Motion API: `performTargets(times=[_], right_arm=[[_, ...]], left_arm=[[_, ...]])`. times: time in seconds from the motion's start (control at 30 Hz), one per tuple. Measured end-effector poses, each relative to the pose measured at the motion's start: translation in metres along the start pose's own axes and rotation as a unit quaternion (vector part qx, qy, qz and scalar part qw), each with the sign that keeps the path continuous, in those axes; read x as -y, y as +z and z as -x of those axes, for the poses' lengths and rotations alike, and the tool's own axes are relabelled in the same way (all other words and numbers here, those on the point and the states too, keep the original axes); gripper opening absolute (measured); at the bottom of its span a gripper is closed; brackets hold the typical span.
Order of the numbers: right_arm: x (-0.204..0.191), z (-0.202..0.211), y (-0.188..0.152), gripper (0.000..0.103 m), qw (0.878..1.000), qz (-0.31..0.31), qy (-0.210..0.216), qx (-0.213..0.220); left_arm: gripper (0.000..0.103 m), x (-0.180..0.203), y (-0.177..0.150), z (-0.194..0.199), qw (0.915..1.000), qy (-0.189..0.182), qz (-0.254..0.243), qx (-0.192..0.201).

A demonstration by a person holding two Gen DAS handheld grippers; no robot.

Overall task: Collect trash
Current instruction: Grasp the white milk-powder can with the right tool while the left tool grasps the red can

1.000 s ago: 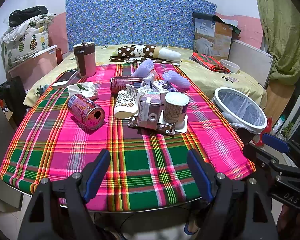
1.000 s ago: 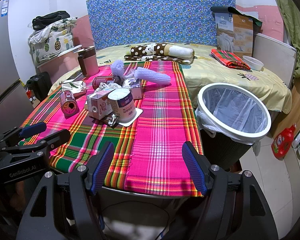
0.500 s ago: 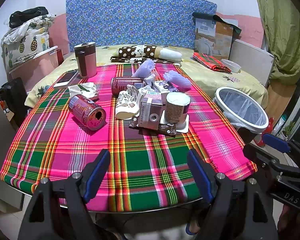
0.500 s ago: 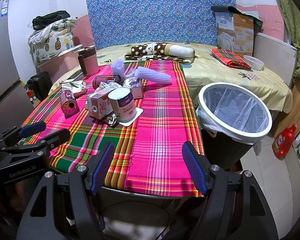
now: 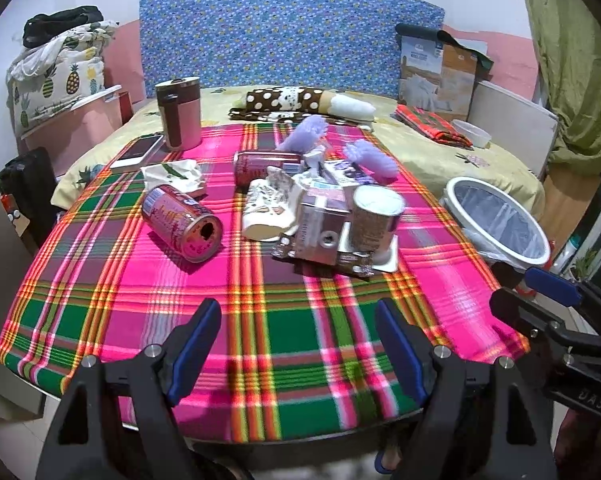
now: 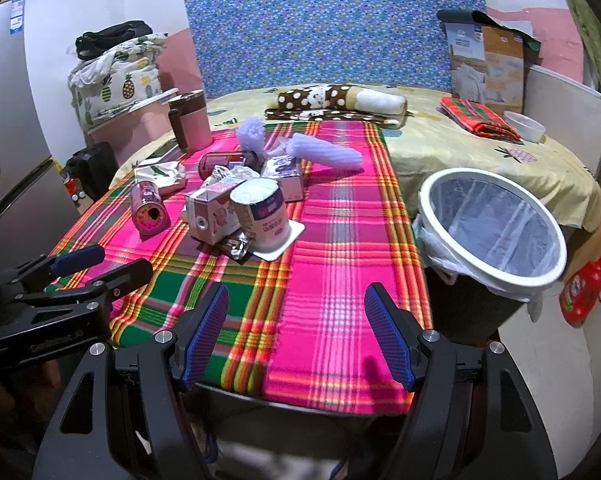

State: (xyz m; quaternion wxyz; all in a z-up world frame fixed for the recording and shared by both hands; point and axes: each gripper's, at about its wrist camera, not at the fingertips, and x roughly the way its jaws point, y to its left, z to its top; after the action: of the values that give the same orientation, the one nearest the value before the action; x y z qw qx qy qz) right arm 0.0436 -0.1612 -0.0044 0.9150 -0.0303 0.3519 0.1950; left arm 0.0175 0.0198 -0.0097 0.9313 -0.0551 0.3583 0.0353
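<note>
Trash lies in a heap on the plaid tablecloth (image 5: 300, 320): a red can on its side (image 5: 182, 227), a second red can (image 5: 266, 164), a small carton (image 5: 320, 226), a yogurt cup (image 5: 376, 220) on a white lid, a crushed paper cup (image 5: 266, 210), a foil wrapper (image 6: 236, 246) and purple foam nets (image 5: 370, 158). A white-rimmed bin with a plastic liner (image 6: 490, 226) stands off the table's right edge. My left gripper (image 5: 298, 324) is open above the near edge with nothing in it. My right gripper (image 6: 296, 320) is also open and holds nothing, left of the bin.
A pink and brown tumbler (image 5: 179, 118), a phone (image 5: 138, 152) and a crumpled printed cloth (image 5: 172, 176) sit at the far left of the cloth. A dotted pillow (image 5: 300, 100), folded red cloth (image 5: 432, 124), white bowl (image 5: 470, 132) and cardboard box (image 5: 436, 76) lie behind. A red bottle (image 6: 584, 292) stands on the floor.
Both grippers have edged slightly forward toward the table, staying open. Nothing on the table has moved.
</note>
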Motion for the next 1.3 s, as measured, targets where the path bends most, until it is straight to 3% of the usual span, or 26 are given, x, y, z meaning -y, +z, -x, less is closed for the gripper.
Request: performTargets(times=[0.5, 0.93, 1.13, 1.3], right_arm=[[-0.01, -0.046, 0.028, 0.072, 0.999, 0.032, 0.033, -0.021], [-0.014, -0.082, 0.048, 0.072, 0.997, 0.051, 0.04, -0.036], [-0.01, -0.088, 0.053, 0.055, 0.998, 0.044, 0.039, -0.039], [-0.009, -0.087, 0.055, 0.055, 0.998, 0.043, 0.041, -0.035]], left_arm=[[0.08, -0.054, 0.032, -0.037, 0.9963, 0.054, 0.066, 0.007], [0.08, -0.084, 0.06, -0.069, 0.9883, 0.074, 0.133, 0.008], [0.08, -0.092, 0.063, -0.086, 0.9853, 0.087, 0.147, -0.006], [0.067, -0.097, 0.058, -0.097, 0.9847, 0.087, 0.148, -0.033]])
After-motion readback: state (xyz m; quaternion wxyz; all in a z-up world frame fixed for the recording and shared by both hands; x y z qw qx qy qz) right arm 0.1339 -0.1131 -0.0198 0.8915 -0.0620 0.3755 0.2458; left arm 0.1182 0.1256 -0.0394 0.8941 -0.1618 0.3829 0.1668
